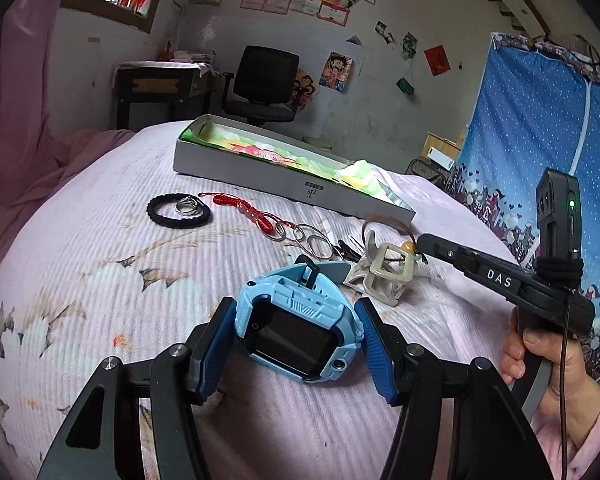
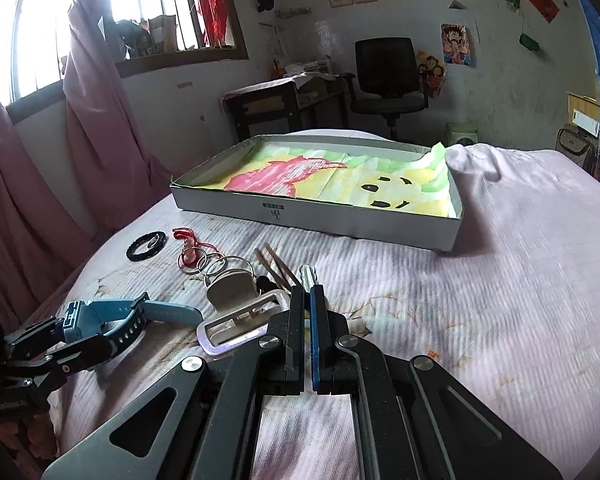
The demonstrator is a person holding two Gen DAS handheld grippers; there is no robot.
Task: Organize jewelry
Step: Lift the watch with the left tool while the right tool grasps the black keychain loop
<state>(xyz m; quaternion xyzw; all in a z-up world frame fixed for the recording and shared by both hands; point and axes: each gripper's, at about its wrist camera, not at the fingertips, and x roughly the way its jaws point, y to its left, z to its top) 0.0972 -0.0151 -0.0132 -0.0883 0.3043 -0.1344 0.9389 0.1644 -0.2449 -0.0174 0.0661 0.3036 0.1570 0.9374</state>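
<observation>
One blue watch [image 1: 296,328] at lower centre of the left view, clamped between left gripper [image 1: 296,342] fingers above the bed [image 1: 100,280]. Right gripper [image 2: 309,300] fingers pressed together; anything pinched hidden. One box [image 2: 340,220], one black bracelet [image 1: 179,210], one red cord [image 1: 244,210], several overlapping rings [image 1: 304,238], count unclear.

Barred window [image 2: 112,20], pink curtains [image 2: 88,128]

Light-blue watch [image 1: 300,328], black bracelet [image 1: 179,209], red cord [image 1: 240,208], pink striped bedspread [image 1: 120,280]
</observation>
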